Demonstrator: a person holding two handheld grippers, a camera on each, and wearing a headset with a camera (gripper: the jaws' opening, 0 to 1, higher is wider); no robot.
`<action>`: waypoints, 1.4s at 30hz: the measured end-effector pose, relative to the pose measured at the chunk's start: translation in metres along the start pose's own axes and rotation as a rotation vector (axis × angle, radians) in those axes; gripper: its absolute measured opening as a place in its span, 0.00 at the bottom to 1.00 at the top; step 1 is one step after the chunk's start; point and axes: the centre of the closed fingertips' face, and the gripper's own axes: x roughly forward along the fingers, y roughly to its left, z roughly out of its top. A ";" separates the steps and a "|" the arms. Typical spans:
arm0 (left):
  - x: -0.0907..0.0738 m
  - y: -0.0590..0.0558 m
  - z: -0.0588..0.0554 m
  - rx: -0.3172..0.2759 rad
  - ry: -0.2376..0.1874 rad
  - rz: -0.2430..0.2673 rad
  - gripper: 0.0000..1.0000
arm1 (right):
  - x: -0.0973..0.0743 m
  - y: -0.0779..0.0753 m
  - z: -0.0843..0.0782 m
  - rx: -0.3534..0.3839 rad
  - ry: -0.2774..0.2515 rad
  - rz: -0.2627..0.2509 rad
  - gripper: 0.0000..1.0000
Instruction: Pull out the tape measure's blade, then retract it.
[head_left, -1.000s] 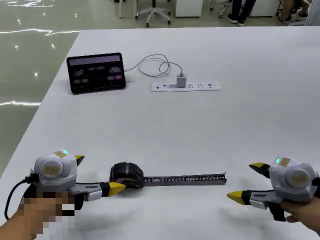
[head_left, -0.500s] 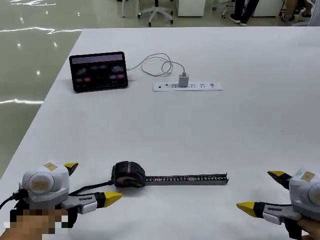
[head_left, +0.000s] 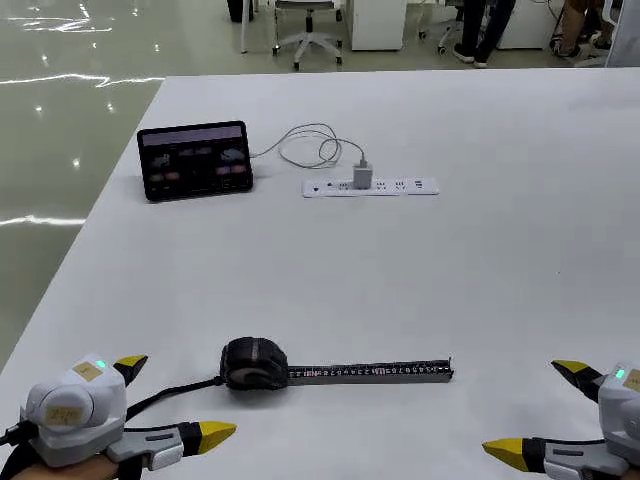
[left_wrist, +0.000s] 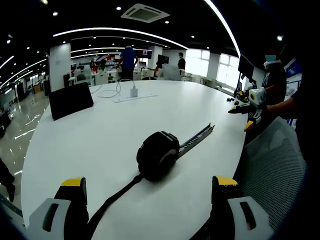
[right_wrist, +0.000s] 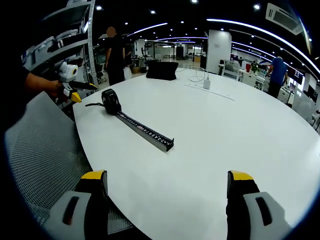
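A black tape measure (head_left: 254, 363) lies on the white table (head_left: 400, 270), its blade (head_left: 370, 372) drawn out to the right and flat on the surface. A black wrist strap (head_left: 170, 394) trails from the case toward my left gripper (head_left: 175, 398), which is open at the lower left, short of the case. My right gripper (head_left: 545, 410) is open at the lower right, well clear of the blade's end hook (head_left: 450, 368). In the left gripper view the case (left_wrist: 158, 154) sits ahead between the jaws, not touched. The right gripper view has the blade (right_wrist: 145, 131) ahead and to the left.
A dark tablet (head_left: 194, 160) stands at the back left. A white power strip (head_left: 372, 186) with a charger and coiled cable (head_left: 312, 145) lies behind the middle. Office chairs and people are beyond the far edge. The table edge runs close to both grippers.
Both grippers have drawn back toward the near edge, away from the tape measure. The left gripper no longer touches the case. The tape measure and its extended blade stayed put.
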 end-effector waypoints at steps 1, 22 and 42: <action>-0.002 -0.001 0.000 -0.001 -0.002 0.002 1.00 | -0.001 0.003 -0.002 0.001 0.004 0.006 0.95; -0.014 -0.005 0.005 0.000 -0.012 0.015 1.00 | -0.018 -0.001 -0.009 0.022 -0.008 -0.010 1.00; -0.003 -0.022 0.037 -0.032 -0.053 0.064 1.00 | -0.016 0.001 0.002 -0.039 0.024 0.037 0.98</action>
